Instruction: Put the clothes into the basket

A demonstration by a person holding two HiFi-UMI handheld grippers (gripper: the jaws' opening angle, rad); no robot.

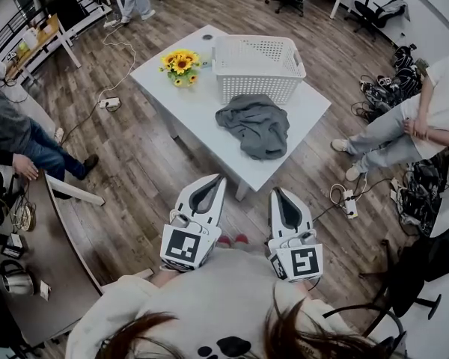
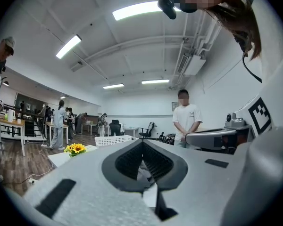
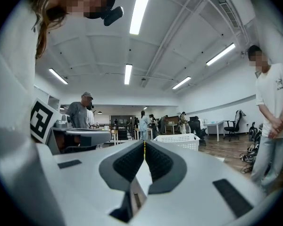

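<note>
Table: a white table (image 1: 187, 111) stands in front of the person and carries all the task's things.
Basket: a white lattice basket (image 1: 258, 87) stands at the far side of the table; nothing shows inside it.
Clothes: one grey garment (image 1: 256, 126) lies crumpled on the table, just in front of the basket and outside it.
Left gripper: the left gripper (image 1: 218, 176) is held level close to the person's body, short of the table; its jaws are together with nothing between them.
Right gripper: the right gripper (image 1: 275, 191) is beside it, also with its jaws together and empty.
Flowers: small sunflowers (image 1: 179, 63) stand left of the basket.
Progress: the task seems not begun; reaching, gripping, lifting and dropping the garment are all left.
</note>
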